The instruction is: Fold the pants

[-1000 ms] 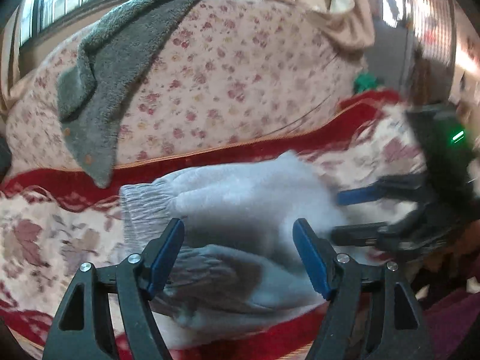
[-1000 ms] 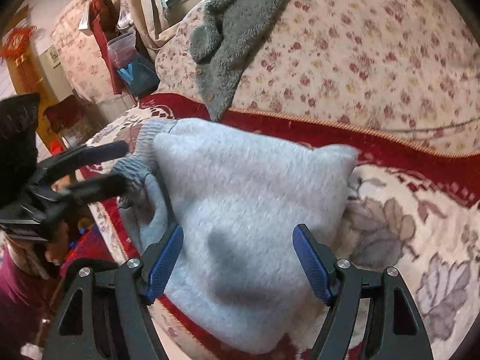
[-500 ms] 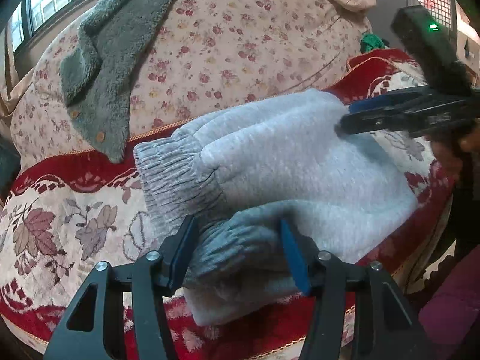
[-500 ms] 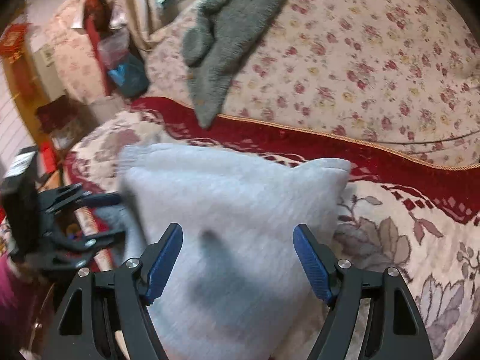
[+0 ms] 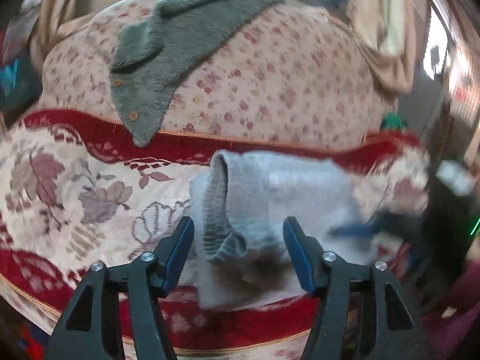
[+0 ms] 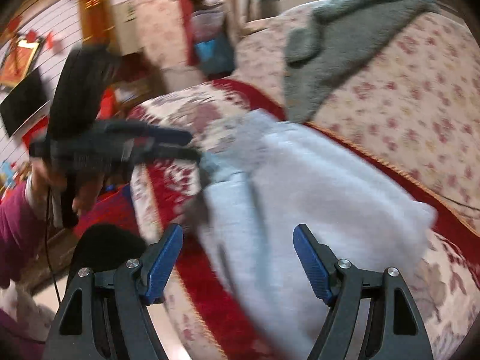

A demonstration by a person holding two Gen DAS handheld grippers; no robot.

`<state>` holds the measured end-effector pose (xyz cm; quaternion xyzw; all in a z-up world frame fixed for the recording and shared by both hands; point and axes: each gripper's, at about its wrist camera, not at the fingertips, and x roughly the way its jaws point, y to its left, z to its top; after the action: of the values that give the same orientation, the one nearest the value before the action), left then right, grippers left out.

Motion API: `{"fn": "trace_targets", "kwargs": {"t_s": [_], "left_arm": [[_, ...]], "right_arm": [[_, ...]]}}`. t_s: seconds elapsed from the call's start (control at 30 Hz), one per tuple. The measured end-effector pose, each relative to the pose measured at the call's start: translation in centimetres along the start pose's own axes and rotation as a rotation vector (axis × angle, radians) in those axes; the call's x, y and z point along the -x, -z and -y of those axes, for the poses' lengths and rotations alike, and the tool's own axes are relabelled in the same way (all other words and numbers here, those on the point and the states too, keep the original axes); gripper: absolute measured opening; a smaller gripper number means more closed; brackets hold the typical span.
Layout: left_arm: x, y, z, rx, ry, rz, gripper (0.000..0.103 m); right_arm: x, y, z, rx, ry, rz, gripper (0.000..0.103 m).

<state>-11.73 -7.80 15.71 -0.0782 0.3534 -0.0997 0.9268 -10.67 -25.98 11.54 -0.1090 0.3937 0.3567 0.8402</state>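
Observation:
Light grey fleece pants [image 5: 285, 186] lie folded in a bundle on the sofa seat. A ribbed cuff [image 5: 216, 222] stands between the blue pads of my left gripper [image 5: 238, 240]. Its jaws are opening, with a gap showing beside the left pad. In the right wrist view the left gripper [image 6: 193, 145] reaches the bundle's left edge from the side. My right gripper [image 6: 238, 252] hovers open over the near end of the pants [image 6: 315, 180], nothing pinched. One blurred blue finger [image 5: 351, 229] of it shows at the right of the left wrist view.
A grey-green fuzzy cardigan [image 5: 168, 60] with buttons hangs over the floral sofa back [image 5: 285, 90]. The seat has a red and cream leaf-patterned cover [image 5: 75, 186]. The person's hand and purple sleeve [image 6: 15, 225] hold the left gripper beyond the sofa's front edge [image 6: 180, 300].
My left gripper narrowed around the cuff, then widened again, and the cuff now sits upright between its pads. Both grippers rolled and slid sideways; the pants now lie further right in the right wrist view.

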Motion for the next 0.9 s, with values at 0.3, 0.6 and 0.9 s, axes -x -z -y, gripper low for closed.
{"fn": "trace_targets", "kwargs": {"t_s": [0.3,0.6,0.9], "left_arm": [[-1.7,-0.4,2.8,-0.029,0.018,-0.004,0.069],[-3.6,-1.0,6.1,-0.104,0.018,-0.009,0.072],[-6.4,0.1,3.1,-0.034,-0.088,-0.076,0.078]], "right_arm": [[-0.9,1.4,-0.6,-0.073,-0.129,-0.037,0.082],[5.7,2.9,8.4,-0.281,0.199,0.048,0.086],[5.0,6.7,15.1,-0.614,0.152,-0.015,0.097]]}}
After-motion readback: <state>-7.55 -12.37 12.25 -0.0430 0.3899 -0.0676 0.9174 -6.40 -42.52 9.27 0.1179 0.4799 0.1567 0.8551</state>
